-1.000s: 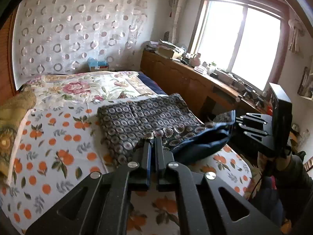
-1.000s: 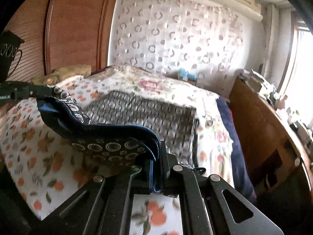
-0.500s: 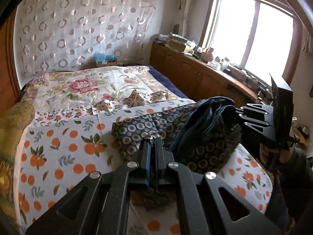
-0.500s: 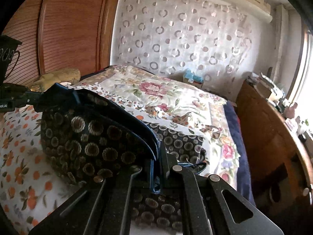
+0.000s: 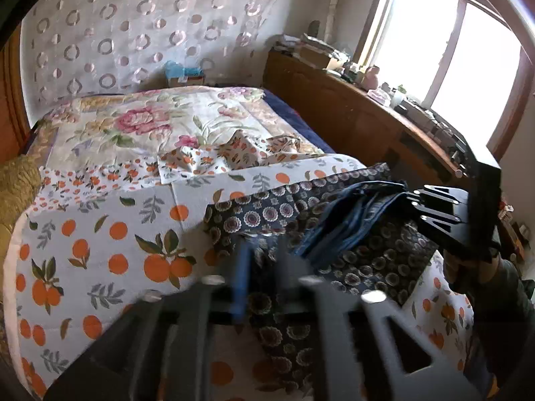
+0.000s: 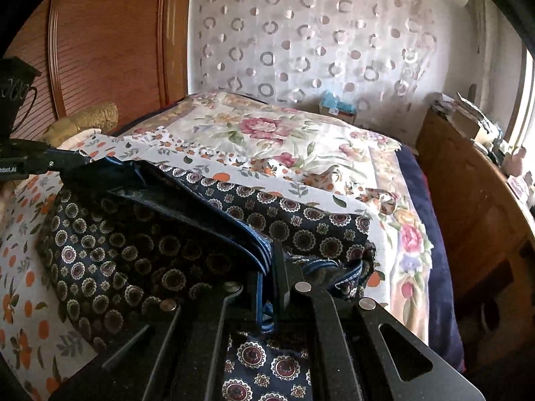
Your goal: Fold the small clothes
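While the right gripper (image 6: 272, 267) stays pinched on the blue-lined hem of the dark navy medallion-print garment (image 6: 140, 244), folded over on the orange-print quilt (image 5: 100, 234), the left gripper (image 5: 264, 267) jaws are opening, releasing its corner. Next: right release, then smoothing.

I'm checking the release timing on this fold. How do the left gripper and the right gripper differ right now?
The left gripper is opening, its fingers parted and blurred, while the right gripper is clamped tight. The left gripper's pads no longer press on the dark patterned garment, though cloth lies between them; the right gripper pinches its blue-trimmed edge. Both point down over the same garment on the orange-print bedspread.
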Tool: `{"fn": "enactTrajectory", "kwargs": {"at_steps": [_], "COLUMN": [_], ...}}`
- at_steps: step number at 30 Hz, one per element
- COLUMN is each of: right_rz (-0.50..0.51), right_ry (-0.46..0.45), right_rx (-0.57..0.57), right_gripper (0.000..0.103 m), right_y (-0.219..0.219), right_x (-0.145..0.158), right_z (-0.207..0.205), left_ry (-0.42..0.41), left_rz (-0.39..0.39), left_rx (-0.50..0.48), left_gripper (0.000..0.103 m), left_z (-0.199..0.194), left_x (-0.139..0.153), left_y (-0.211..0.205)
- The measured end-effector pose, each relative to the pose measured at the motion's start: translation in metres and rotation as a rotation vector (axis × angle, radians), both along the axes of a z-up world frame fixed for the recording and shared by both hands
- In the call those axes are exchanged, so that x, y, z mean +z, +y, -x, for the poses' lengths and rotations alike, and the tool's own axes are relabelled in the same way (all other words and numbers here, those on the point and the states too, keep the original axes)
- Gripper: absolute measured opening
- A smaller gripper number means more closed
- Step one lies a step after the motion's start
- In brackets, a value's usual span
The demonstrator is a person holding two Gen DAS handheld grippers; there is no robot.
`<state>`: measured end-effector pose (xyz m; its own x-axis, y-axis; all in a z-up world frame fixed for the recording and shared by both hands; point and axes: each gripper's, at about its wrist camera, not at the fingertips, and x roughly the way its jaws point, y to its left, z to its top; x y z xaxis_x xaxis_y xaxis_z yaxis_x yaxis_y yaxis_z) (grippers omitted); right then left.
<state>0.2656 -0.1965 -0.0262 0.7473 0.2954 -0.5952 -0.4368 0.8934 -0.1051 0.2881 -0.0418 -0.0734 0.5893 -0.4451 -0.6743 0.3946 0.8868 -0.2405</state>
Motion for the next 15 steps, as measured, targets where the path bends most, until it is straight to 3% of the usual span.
{"fn": "enactTrajectory", "kwargs": {"at_steps": [1,3,8,10,13,14,15], "right_rz": [0.002,0.007,-0.048,-0.036,-0.033,-0.039,-0.045], "right_ry": [-0.003,-0.012,0.005,-0.014,-0.043,-0.035,-0.026], "right_rx": [-0.006,-0.022,-0.095,-0.13,-0.153,-0.15,-0.148], "right_gripper": [0.003,0.004,0.004,0.009,0.038,0.053,0.057], "right_y": [0.0,0.0,-0.001,0.001,0.0,0.0,-0.001], "right_x": [0.0,0.002,0.008,0.011,0.018,0.02,0.021], "right_z": [-0.001,-0.005,-0.021,-0.022,-0.021,-0.021,-0.021], "left_ry": [-0.015,-0.045,-0.055,-0.044,-0.014,-0.001,0.008], "left_rz": [-0.003,-0.015,-0.017,-0.025,-0.027,-0.03,-0.037], "left_rx": [0.005,0.016,0.027,0.037,0.043,0.042,0.04], "left_gripper": [0.045,0.052,0.056,0.057,0.057,0.057,0.057], "left_z": [0.001,0.003,0.003,0.0,-0.006,-0.008,-0.01], "left_x": [0.003,0.011,0.016,0.013,0.003,-0.001,-0.005], "left_y": [0.001,0.005,0.013,0.016,0.018,0.018,0.017]}}
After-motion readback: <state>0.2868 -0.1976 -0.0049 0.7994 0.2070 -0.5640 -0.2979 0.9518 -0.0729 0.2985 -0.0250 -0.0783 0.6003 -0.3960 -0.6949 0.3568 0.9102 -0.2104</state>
